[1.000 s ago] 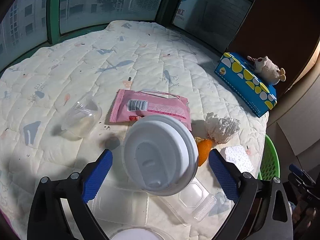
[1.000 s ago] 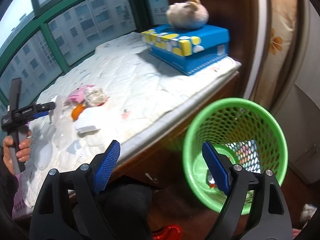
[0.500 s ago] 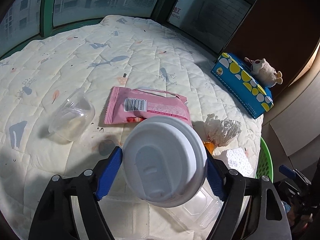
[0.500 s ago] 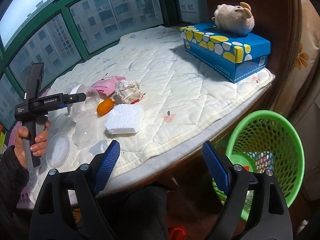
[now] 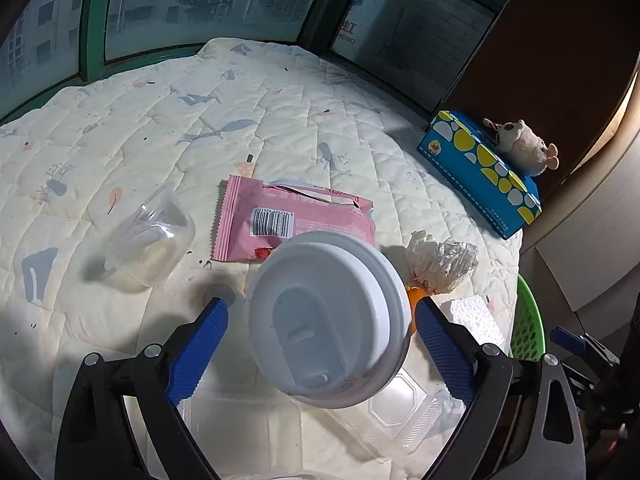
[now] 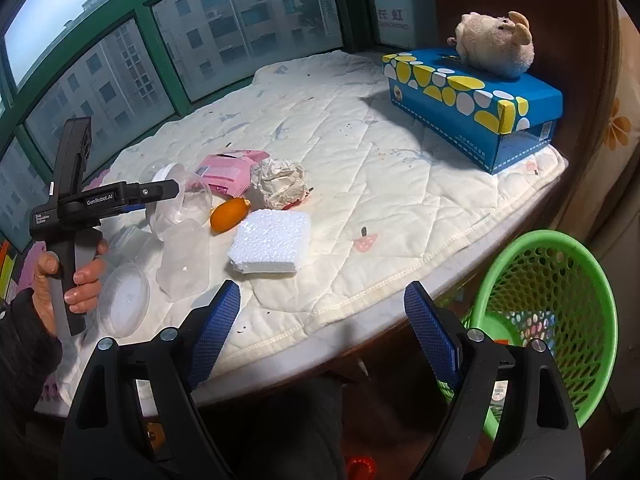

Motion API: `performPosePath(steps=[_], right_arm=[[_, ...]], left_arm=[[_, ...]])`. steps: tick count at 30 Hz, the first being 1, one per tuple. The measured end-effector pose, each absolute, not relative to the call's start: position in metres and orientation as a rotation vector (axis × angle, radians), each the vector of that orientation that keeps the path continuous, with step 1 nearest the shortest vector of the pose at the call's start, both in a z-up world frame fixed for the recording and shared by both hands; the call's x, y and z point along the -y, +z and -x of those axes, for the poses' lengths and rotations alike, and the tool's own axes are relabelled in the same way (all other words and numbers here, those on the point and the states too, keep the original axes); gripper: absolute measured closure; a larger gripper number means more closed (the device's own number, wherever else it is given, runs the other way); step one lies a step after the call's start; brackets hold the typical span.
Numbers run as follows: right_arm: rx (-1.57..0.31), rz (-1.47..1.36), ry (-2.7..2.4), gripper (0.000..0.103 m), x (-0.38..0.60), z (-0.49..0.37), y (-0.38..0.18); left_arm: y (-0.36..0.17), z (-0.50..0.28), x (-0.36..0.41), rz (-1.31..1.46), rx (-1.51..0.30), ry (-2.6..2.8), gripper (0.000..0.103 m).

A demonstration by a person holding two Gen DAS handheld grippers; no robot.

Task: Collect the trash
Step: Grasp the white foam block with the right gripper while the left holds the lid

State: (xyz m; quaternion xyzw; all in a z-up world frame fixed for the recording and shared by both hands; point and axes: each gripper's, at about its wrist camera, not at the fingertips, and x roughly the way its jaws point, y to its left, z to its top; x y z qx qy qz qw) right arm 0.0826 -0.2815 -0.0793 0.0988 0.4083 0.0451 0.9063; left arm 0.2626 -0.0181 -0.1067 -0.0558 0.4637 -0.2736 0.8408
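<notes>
the lidded clear cup point(image 5: 326, 320) stands on the quilt point(image 5: 240, 120) between the spread, not touching fingers of the left gripper point(image 5: 320, 344), looks light, thin and crushable, so grip gently below the lid, while the right gripper point(image 6: 320, 332) hangs wide and empty.

- The tissue box point(image 6: 476, 108) sits at the quilt's point(image 6: 392, 184) far right corner, with the plush toy point(image 6: 496, 46) on top of it.
- The wrapper point(image 6: 228, 170) lies mid-quilt; the crumpled paper point(image 6: 282, 184) is just right of it.
- The foam block point(image 6: 272, 248) lies nearer the front edge, with the orange peel point(image 6: 230, 218) beside it on its left.
- The basket point(image 6: 560, 320) stands below the quilt's front right edge.
- The lidded cup point(image 5: 326, 320) stands between the left gripper's point(image 5: 320, 334) fingers.
</notes>
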Motion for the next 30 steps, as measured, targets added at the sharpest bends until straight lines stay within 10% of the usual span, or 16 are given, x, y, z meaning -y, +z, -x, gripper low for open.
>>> performPosePath(steps=[30], right_arm=[[-0.906,-0.150,0.157,0.019,0.234,-0.142,-0.105]], left_arm=[[-0.072,-0.258,0.005,0.168,-0.896,-0.593,0.022]])
